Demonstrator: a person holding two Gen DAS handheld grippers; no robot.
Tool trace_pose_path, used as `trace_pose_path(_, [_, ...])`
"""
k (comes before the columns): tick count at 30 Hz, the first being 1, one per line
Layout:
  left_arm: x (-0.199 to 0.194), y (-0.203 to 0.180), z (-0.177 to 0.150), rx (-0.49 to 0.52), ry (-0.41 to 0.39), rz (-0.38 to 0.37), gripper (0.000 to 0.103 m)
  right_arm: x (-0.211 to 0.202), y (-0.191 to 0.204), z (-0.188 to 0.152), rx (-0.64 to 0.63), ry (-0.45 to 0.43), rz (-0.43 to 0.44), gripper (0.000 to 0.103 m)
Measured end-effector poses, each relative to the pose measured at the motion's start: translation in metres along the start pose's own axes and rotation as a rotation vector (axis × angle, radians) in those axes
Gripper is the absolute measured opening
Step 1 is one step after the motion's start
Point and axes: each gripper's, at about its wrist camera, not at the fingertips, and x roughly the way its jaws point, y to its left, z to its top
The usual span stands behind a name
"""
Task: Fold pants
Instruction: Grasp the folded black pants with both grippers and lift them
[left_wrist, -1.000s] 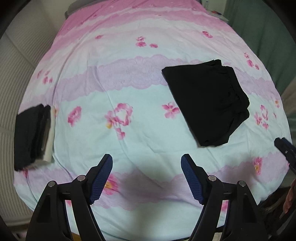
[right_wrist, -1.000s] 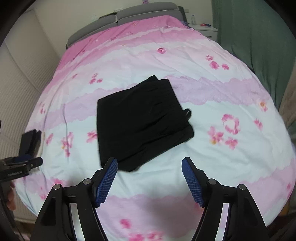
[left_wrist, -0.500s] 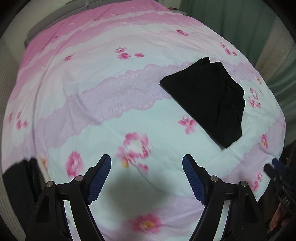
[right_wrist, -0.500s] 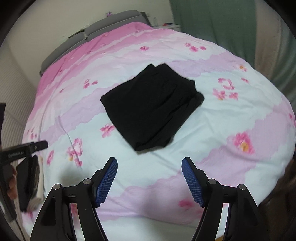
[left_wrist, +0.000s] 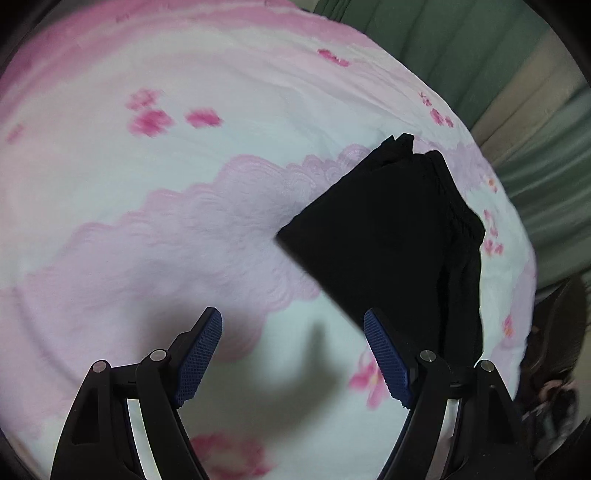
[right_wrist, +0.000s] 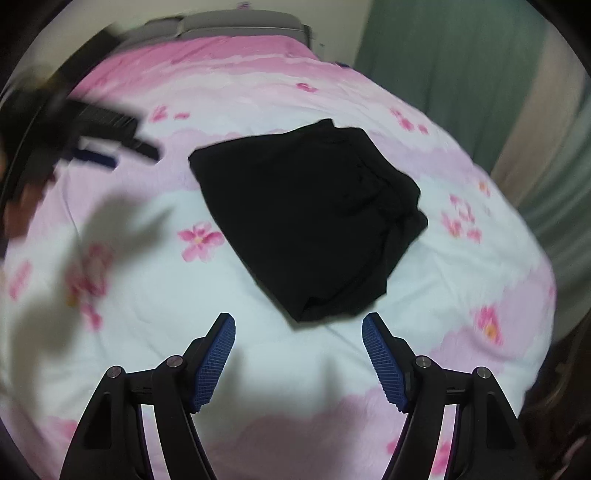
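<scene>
Black pants (left_wrist: 388, 243) lie folded into a rough square on the pink floral bedspread (left_wrist: 184, 221). My left gripper (left_wrist: 293, 358) hangs open just above the spread, its right finger at the near edge of the pants, nothing between the pads. In the right wrist view the same pants (right_wrist: 306, 221) lie ahead of my right gripper (right_wrist: 299, 358), which stands open and empty just short of their near corner. The left gripper (right_wrist: 103, 147) shows there as a blurred dark shape at the upper left, left of the pants.
Green curtains (right_wrist: 443, 74) hang beyond the bed's right side, and a grey headboard (right_wrist: 240, 22) stands at the far end. The bed's right edge (left_wrist: 532, 295) drops off close to the pants. Dark clutter (left_wrist: 554, 369) lies on the floor there.
Both grippers have swung down and in toward the black pants, which now look much larger and nearer. The dark folded stack seen at the left earlier is out of view.
</scene>
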Motion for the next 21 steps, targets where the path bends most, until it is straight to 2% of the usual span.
trace_pose_path(4, [0.036,-0.005,0.01,-0.019,0.036,-0.052,0.079,0.027,0.012,0.001,-0.058,-0.014,-0.062,0.071])
trace_pose_path(6, [0.05,-0.004,0.013,-0.038,0.044,-0.042,0.079,0.034,0.018,0.003,-0.103,-0.05,-0.108,0.071])
trace_pose_path(10, [0.059,0.0,0.02,-0.106,0.001,-0.073,0.078,0.042,0.035,0.005,-0.24,-0.116,-0.173,0.07])
trace_pose_path(11, [0.06,0.002,0.021,-0.123,-0.008,-0.08,0.076,0.045,0.039,0.006,-0.269,-0.125,-0.177,0.065])
trace_pose_path(12, [0.062,0.002,0.024,-0.138,-0.009,-0.09,0.068,0.048,0.042,0.007,-0.29,-0.125,-0.178,0.055])
trace_pose_path(13, [0.065,0.001,0.026,-0.141,-0.006,-0.094,0.061,0.052,0.043,0.009,-0.302,-0.114,-0.165,0.051])
trace_pose_path(14, [0.067,-0.001,0.028,-0.137,-0.002,-0.093,0.06,0.055,0.044,0.011,-0.304,-0.103,-0.162,0.048])
trace_pose_path(15, [0.07,-0.004,0.028,-0.132,0.0,-0.091,0.058,0.06,0.042,0.012,-0.302,-0.083,-0.165,0.048])
trace_pose_path(17, [0.074,-0.005,0.03,-0.129,0.009,-0.083,0.046,0.064,0.039,0.01,-0.297,-0.066,-0.173,0.048])
trace_pose_path(18, [0.076,-0.005,0.03,-0.135,0.012,-0.081,0.025,0.067,0.036,0.008,-0.3,-0.058,-0.174,0.047])
trace_pose_path(19, [0.076,-0.004,0.029,-0.144,0.017,-0.092,0.017,0.068,0.034,0.006,-0.304,-0.052,-0.172,0.043])
trace_pose_path(20, [0.074,-0.004,0.028,-0.15,0.013,-0.099,0.016,0.069,0.033,0.003,-0.308,-0.048,-0.171,0.026])
trace_pose_path(21, [0.069,-0.006,0.027,-0.141,-0.004,-0.092,0.014,0.07,0.03,0.001,-0.313,-0.038,-0.175,0.02])
